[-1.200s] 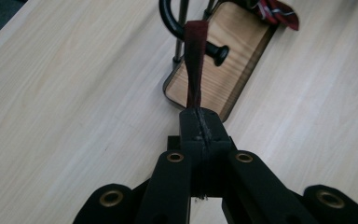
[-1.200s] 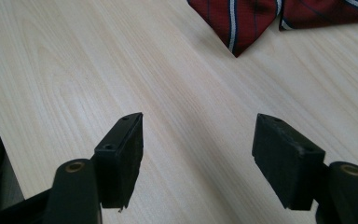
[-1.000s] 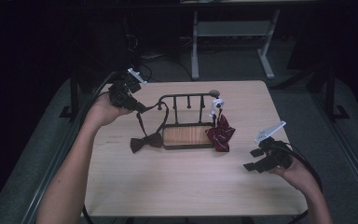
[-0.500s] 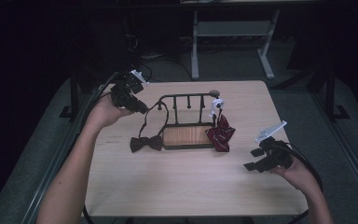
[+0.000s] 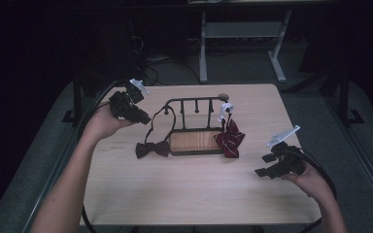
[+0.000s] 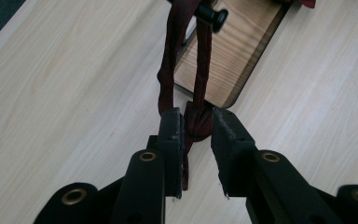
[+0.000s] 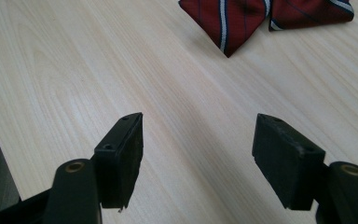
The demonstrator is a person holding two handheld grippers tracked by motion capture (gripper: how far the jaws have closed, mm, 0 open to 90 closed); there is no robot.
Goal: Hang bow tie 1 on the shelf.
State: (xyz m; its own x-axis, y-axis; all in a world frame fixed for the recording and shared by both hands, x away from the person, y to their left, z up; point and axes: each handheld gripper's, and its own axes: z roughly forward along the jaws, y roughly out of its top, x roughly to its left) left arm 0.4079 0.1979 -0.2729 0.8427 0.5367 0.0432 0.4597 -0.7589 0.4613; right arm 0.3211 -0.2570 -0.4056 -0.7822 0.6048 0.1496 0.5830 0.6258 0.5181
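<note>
A dark bow tie lies on the table left of a black rack with a wooden base. Its strap loops over the rack's end peg. My left gripper is at the rack's left end. Its jaws have just been opening and now stand slightly apart, with the strap still between them and a gap beside it. A red striped bow tie leans at the rack's right end, also seen as the red striped bow tie. My right gripper rests open over bare table, right of the rack.
A small white clip-like piece sits on the rack's top rail at the right. The light wooden table has free room in front. A metal stand is on the dark floor behind the table.
The left gripper's jaws have parted off the strap, which now hangs looser from the peg. The dark bow tie has barely shifted. The right gripper has not moved.
</note>
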